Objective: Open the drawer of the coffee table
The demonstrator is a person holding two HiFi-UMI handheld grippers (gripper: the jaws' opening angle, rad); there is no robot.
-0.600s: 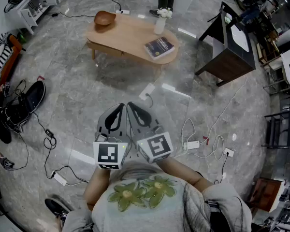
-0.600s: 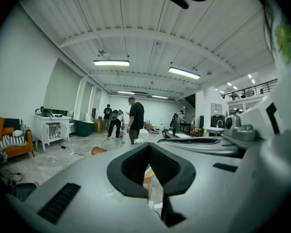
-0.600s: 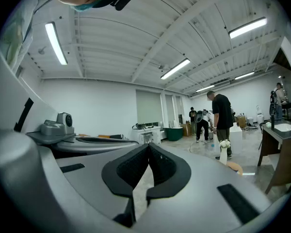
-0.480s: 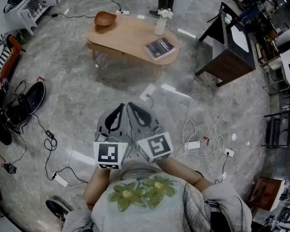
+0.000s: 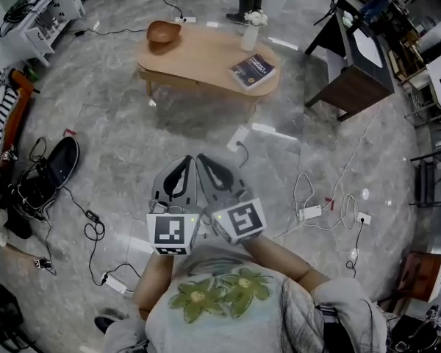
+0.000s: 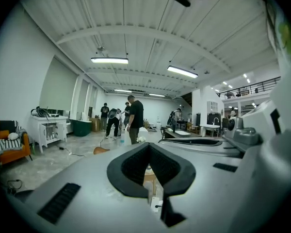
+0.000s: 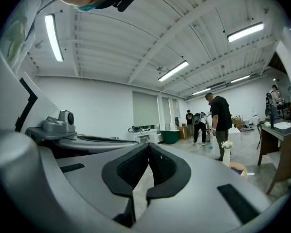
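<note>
The left claw (image 5: 184,166) and right claw (image 5: 204,166), each with jaws pressed together on nothing, sit side by side just before the person's chest, above a grey floor (image 5: 132,134) strewn with cables (image 5: 336,213), while the wooden coffee table (image 5: 206,61) stands well ahead, bearing a bowl (image 5: 163,31), book (image 5: 253,70) and vase (image 5: 251,35).

Looking down - a grey T-shirt (image 5: 228,326) fills the bottom edge, printed across the chest with two green leafy flowers (image 5: 214,291), yellow at their centres. At the shoulder, crumpled grey cloth (image 5: 338,307) bunches in folds. Out front are the left tool (image 5: 184,162) and the right tool (image 5: 203,160): matching smooth light-grey shells that taper forward, each with a black-lined teardrop opening. Each carries a white cube bearing a black square marker - the left cube (image 5: 171,232) and the right cube (image 5: 239,221). Up close, a black slotted vent (image 6: 58,203) is set into the shell.
</note>
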